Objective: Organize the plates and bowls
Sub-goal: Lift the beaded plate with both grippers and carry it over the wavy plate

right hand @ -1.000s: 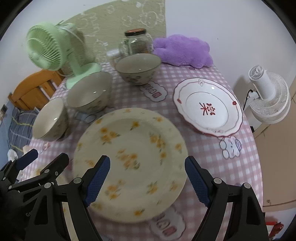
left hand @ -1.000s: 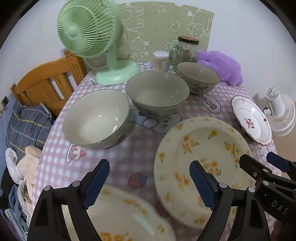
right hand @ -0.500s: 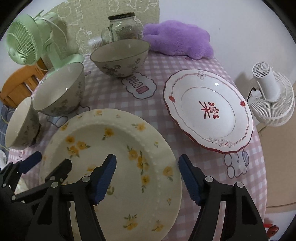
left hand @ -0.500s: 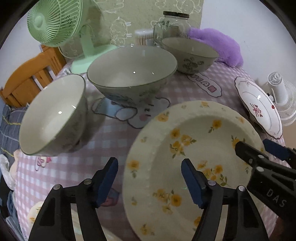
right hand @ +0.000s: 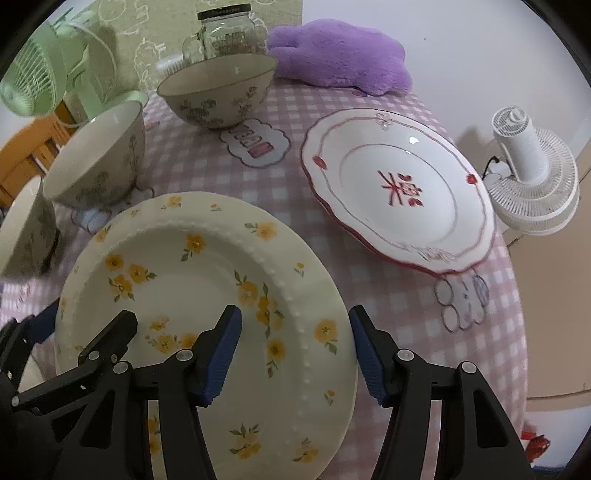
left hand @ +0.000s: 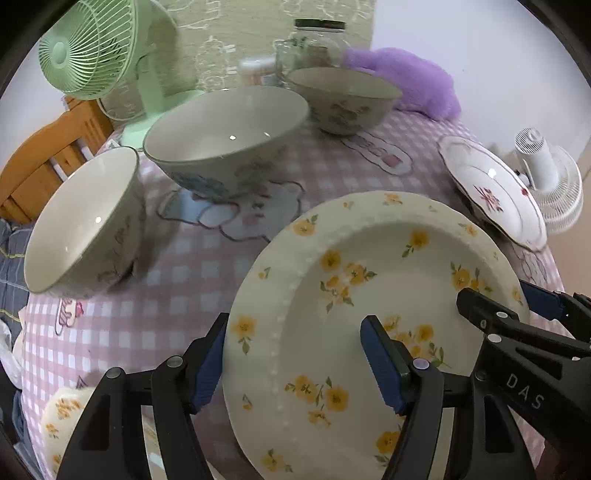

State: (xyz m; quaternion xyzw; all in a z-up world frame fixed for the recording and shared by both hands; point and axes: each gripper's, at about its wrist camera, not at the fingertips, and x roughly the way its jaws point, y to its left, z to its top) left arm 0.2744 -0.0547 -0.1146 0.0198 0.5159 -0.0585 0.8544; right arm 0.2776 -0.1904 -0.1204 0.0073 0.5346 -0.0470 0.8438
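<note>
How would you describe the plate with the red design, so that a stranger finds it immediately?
Start at the round table with the pink checked cloth, then go to its side nearest the small white fan. There lies a white plate with a wavy red rim and a red mark in its centre; the neighbouring plate is cream with yellow flowers.

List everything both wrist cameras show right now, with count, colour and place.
yellow-flower plate: 1, cream, nearest, between both grippers
second yellow-flower plate: 1, cream, partly seen at the near-left table edge
red-pattern plate: 1, white, right side
bowls: 3, pale with floral outsides, left and back
tablecloth: 1, pink check
green fan: 1, back left
white fan: 1, off the table, right
glass jar: 1, clear, dark lid, back
purple plush: 1, back right
wooden furniture: 1, brown, far left
left gripper: black, blue pads, straddling the plate's left rim
right gripper: same, jaws closing astride its right rim
</note>
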